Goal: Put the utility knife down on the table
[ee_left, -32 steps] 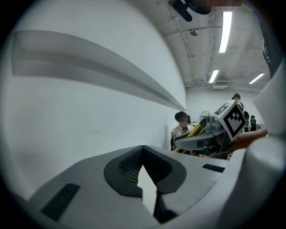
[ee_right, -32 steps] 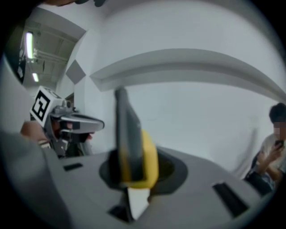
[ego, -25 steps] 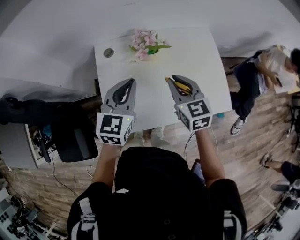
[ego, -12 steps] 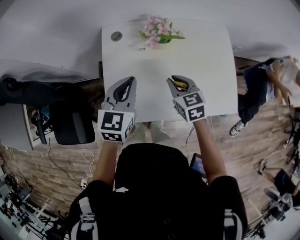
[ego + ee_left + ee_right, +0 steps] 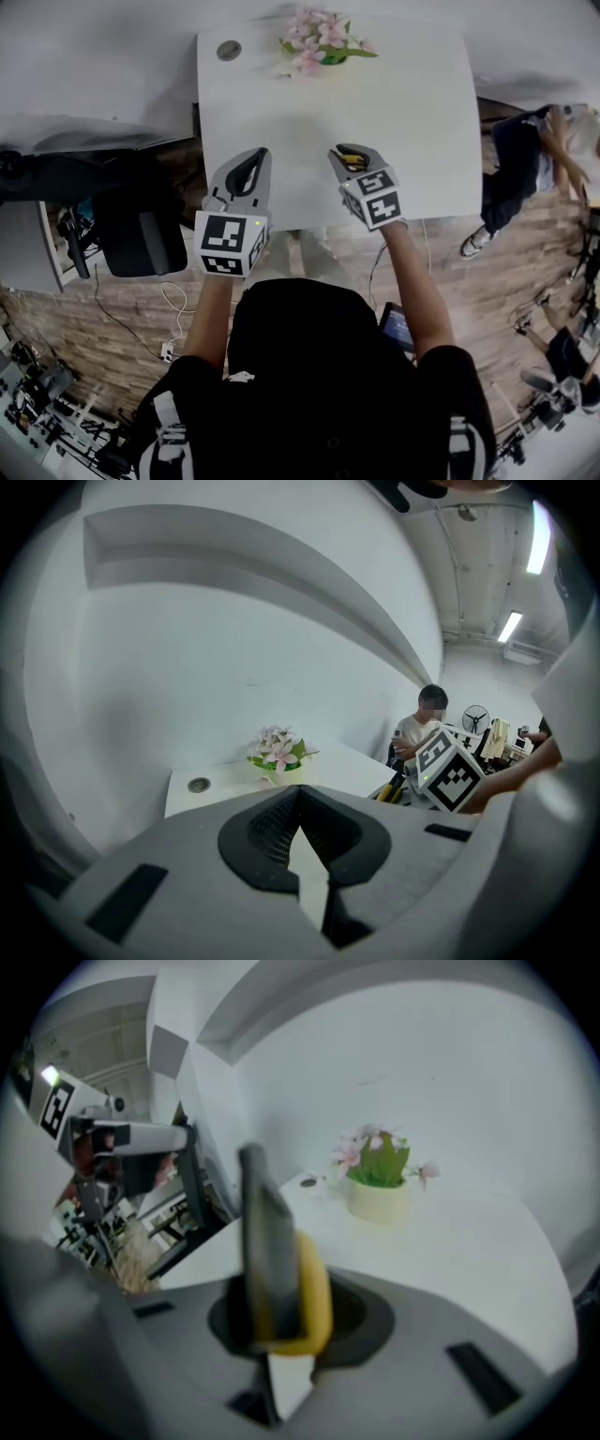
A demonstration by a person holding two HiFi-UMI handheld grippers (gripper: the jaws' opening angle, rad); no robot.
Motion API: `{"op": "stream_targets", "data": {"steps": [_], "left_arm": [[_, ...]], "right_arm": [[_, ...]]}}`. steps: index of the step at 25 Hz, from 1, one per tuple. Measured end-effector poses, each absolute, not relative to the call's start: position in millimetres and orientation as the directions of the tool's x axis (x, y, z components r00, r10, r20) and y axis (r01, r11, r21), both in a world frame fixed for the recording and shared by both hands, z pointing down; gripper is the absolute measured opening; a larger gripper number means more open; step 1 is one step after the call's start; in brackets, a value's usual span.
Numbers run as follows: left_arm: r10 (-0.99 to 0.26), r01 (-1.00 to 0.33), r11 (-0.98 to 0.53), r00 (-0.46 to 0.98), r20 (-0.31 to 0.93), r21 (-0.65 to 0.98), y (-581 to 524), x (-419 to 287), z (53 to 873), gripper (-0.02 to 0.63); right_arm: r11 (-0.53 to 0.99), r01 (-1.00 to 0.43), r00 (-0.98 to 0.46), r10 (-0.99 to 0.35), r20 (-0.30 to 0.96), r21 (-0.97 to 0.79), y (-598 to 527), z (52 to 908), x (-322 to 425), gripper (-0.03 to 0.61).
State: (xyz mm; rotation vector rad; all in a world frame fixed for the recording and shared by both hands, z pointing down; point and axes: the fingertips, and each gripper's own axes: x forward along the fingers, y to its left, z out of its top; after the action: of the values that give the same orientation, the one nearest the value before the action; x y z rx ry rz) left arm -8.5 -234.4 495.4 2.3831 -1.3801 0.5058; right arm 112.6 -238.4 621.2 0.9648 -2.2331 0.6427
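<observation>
Your right gripper [image 5: 349, 159] is clenched on utility knife [image 5: 279, 1274] mid-handle, over near edge of bench [image 5: 403, 112]. Knife looks rigid, light, smooth-shelled; may pivot in grip. Hold handle middle, lay flat. Left gripper [image 5: 298, 797] closed, empty.

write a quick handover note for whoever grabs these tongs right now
Right tongs: shut on the utility knife, yellow and grey, sticking out past the tips.
Left tongs: shut, empty.
Both are over the near edge of the white table; a potted flower stands at its far edge.
Done: knife is in the grip above the table.
Left: lower it onto the bare tabletop, open the right tongs, back away.
</observation>
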Motion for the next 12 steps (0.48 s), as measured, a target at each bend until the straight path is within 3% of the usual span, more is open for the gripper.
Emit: {"op": "stream_targets", "data": {"steps": [12], "left_arm": [[-0.735, -0.874, -0.469, 0.465, 0.493, 0.125, -228.7, -17.3, 509.0, 0.02]], "right_arm": [[0.594, -0.767, -0.549, -0.411, 0.728, -0.242, -232.3, 650.1, 103.7, 0.081]]}}
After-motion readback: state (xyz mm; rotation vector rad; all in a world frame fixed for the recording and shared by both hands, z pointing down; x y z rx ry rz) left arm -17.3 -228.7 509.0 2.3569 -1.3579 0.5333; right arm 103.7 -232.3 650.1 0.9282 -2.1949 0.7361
